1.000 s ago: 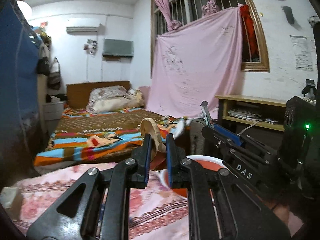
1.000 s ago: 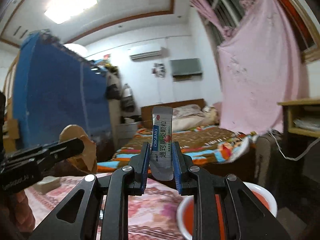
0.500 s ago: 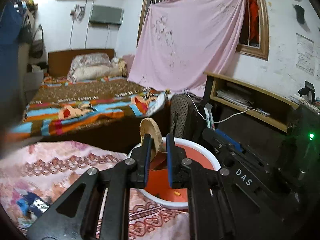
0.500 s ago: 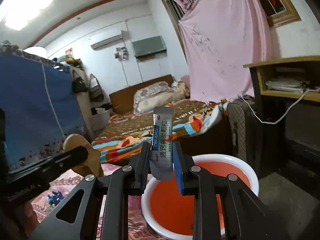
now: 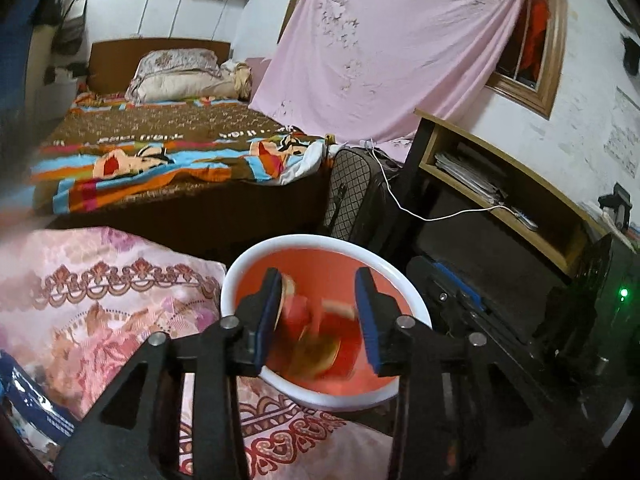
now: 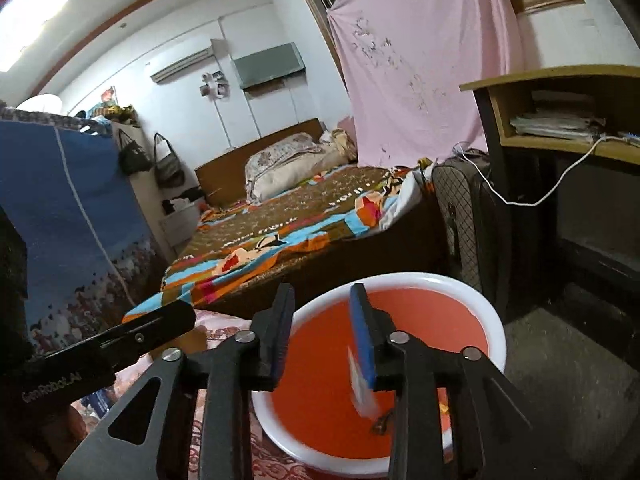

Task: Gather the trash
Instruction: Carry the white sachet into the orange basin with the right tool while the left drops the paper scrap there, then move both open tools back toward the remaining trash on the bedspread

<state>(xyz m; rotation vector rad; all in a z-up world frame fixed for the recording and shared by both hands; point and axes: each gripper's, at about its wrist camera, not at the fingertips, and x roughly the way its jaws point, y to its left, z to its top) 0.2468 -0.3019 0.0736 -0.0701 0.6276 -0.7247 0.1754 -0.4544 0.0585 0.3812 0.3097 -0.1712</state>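
Here, two grippers hang over one basin [image 5: 240, 280], red inside with a white rim. Left gripper [image 5: 320, 312]: jaws just opened, apart, a blurred wrapper [image 5: 316, 340] loose between them. Right gripper [image 6: 320, 332]: jaws just opened, a blurred sachet [image 6: 360, 392] dropping beside its right finger; lettering unreadable. The basin overlaps the patterned cloth's [image 5: 100, 300] edge.

The basin [image 6: 494, 332] looks like smooth, glossy plastic, white at the rim and orange inside. A patterned pink cloth [image 5: 100, 300] with a slight sheen covers the surface. The shelf [image 6: 560, 76] is matt wood. The pink sheet [image 5: 380, 52] is thin matt cloth.
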